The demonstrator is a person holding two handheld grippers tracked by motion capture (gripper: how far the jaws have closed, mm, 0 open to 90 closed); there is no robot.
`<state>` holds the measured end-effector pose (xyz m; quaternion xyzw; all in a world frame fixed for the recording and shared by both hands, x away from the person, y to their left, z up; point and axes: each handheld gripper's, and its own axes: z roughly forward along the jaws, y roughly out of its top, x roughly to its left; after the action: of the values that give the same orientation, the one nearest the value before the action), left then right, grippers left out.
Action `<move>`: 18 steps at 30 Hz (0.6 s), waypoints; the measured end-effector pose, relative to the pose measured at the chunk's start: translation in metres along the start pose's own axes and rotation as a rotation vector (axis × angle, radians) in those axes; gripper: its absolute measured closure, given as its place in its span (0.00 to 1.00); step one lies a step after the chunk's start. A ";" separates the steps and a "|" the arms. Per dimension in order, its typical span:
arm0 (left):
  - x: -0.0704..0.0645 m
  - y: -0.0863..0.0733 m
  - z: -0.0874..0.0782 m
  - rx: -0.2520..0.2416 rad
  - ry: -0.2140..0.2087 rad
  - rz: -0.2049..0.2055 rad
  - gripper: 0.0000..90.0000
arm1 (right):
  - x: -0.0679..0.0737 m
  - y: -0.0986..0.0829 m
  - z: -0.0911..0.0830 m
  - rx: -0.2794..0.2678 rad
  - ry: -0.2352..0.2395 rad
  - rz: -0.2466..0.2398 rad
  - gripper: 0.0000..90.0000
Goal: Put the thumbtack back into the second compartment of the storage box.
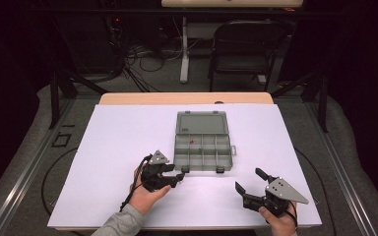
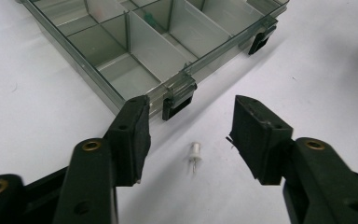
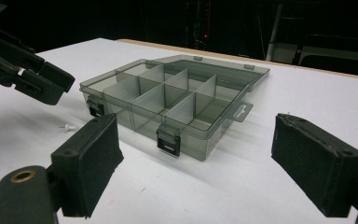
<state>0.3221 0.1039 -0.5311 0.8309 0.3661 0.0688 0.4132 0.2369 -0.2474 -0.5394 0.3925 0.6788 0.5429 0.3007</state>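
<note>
— One small white pin (image 2: 195, 153) lies on the sheet between my left claw's (image 2: 189, 135) pads, just off the front wall of the organizer box (image 1: 203, 152). Both pads stand wide of it, not touching.

— So nothing picked up?

— Not yet. My left claw (image 1: 175, 178) hangs spread over the pin, at about seven o'clock from the box. I judge the grasp is the step in hand; closing, lifting and dropping the pin into a compartment are all left to do.

— And your other claw?

— My right claw (image 1: 248, 184) is wide and holds nothing, resting at about five o'clock from the box, well apart from it.

— Is the box ready?

— Its lid (image 1: 201, 122) lies folded flat at twelve o'clock, both front latches hanging loose. One far compartment holds something tiny, red with a bit of green; I cannot tell what. The rest look bare.

— What about the surface?

— White sheet (image 1: 118, 147) over a wooden table (image 1: 128, 98) whose edge shows at the far side. The room beyond is dim: a folding chair (image 1: 243, 49) at one o'clock, a white table leg, cables tangled on the grey floor.
</note>
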 end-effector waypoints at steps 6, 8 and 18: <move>0.001 -0.004 0.004 0.022 -0.016 -0.011 0.63 | 0.000 0.000 -0.001 -0.001 0.000 0.001 0.16; 0.000 -0.005 0.005 0.030 -0.018 -0.013 0.66 | 0.000 0.000 -0.001 -0.002 0.002 0.002 0.16; -0.004 -0.011 0.015 0.071 -0.034 0.010 0.78 | 0.000 0.000 -0.001 -0.001 0.004 -0.001 0.16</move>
<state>0.3197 0.0956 -0.5480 0.8479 0.3572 0.0439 0.3893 0.2364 -0.2475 -0.5388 0.3909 0.6793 0.5440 0.2998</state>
